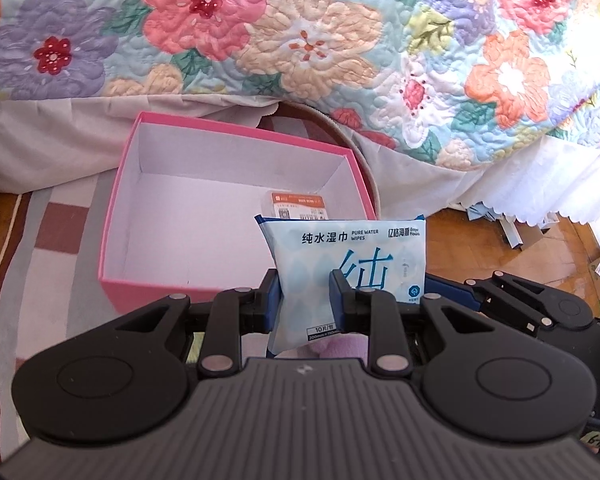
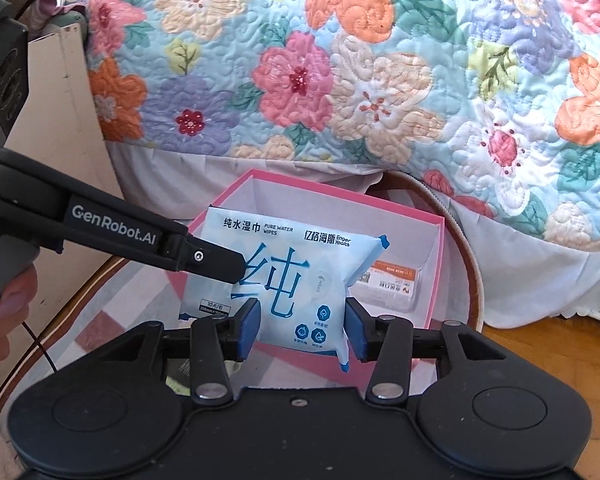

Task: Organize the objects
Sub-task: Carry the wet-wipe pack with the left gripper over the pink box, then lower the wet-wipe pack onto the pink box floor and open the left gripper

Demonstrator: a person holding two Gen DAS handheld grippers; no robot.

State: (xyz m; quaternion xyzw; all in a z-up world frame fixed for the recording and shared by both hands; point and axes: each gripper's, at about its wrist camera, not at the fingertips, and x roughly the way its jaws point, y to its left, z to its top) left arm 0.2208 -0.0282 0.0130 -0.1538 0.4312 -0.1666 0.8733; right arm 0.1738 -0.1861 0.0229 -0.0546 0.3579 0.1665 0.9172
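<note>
L gripper [image 1: 305, 294] clamps wipes pack [image 1: 350, 264]; R gripper [image 2: 303, 327] jaws apart, pack between. Pink box [image 1: 116, 216] just ahead, below.

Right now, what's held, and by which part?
Wet wipes pack, clamped near its lower end by the left gripper. The right gripper straddles it; whether it grips cannot be told.

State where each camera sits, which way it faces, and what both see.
Left wrist: on the left tool, facing down-forward at the wipes pack it grips before the pink box; its fingers show.
Right wrist: on the right tool, same heading; its fingers flank the pack; left tool and a hand show.
Shared: pack, box, floral quilt.
</note>
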